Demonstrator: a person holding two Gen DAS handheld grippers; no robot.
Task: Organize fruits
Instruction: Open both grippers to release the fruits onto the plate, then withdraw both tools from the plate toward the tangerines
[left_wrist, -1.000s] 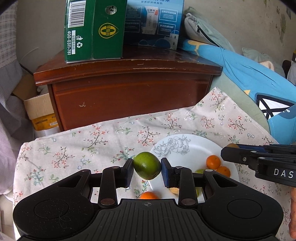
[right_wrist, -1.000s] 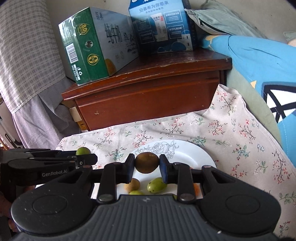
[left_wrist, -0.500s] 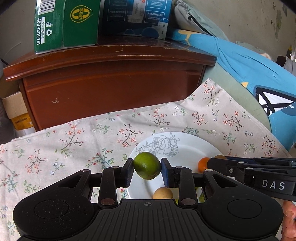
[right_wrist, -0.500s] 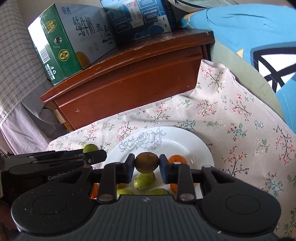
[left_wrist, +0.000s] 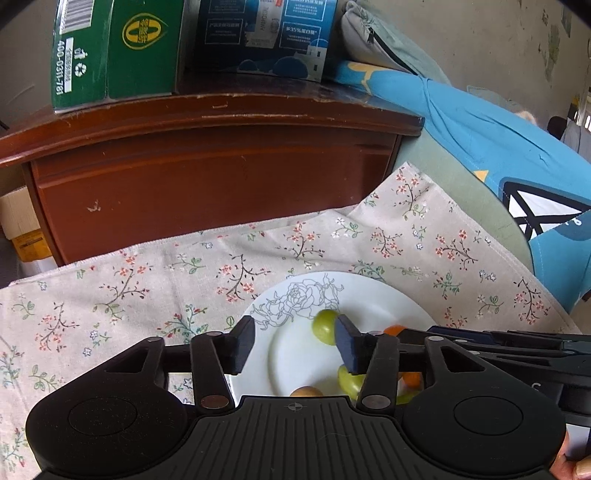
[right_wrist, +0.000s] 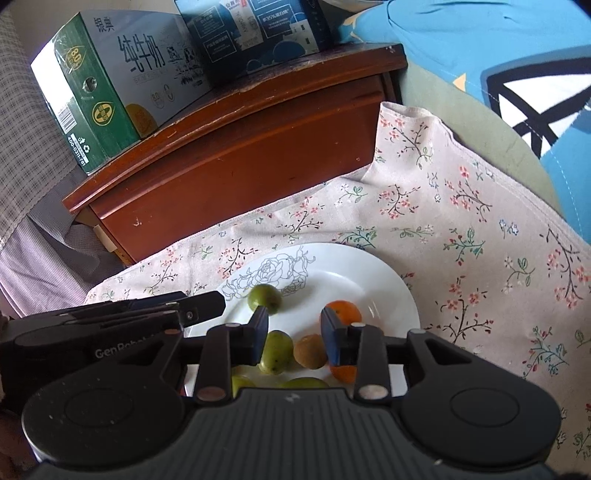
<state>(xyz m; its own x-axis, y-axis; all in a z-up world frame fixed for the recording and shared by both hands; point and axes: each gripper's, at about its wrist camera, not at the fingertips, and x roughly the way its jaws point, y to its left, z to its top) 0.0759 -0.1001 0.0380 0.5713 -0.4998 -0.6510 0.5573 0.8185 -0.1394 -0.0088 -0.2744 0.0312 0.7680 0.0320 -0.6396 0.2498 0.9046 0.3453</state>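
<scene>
A white plate (left_wrist: 376, 295) (right_wrist: 351, 266) with a rose drawing sits on the floral cloth. My left gripper (left_wrist: 295, 343) is open and empty just above the plate; a green lime (left_wrist: 325, 326) (right_wrist: 264, 297) lies on the plate beside its right finger. My right gripper (right_wrist: 294, 330) is open and empty over the plate; a brown kiwi (right_wrist: 310, 350) lies on the plate between and below its fingers. Green fruits (right_wrist: 275, 350) and oranges (right_wrist: 343, 312) (left_wrist: 395, 328) also lie on the plate.
A brown wooden cabinet (left_wrist: 207, 166) (right_wrist: 236, 147) stands behind the cloth, with a green carton (right_wrist: 107, 85) and a blue box (left_wrist: 266, 33) on top. A blue cushion (left_wrist: 480, 144) lies to the right. The floral cloth (left_wrist: 110, 295) spreads left of the plate.
Both grippers opened. The lime dropped from the left gripper onto the plate, and the kiwi dropped from the right gripper onto the plate. Both grippers sit lower over the plate.
</scene>
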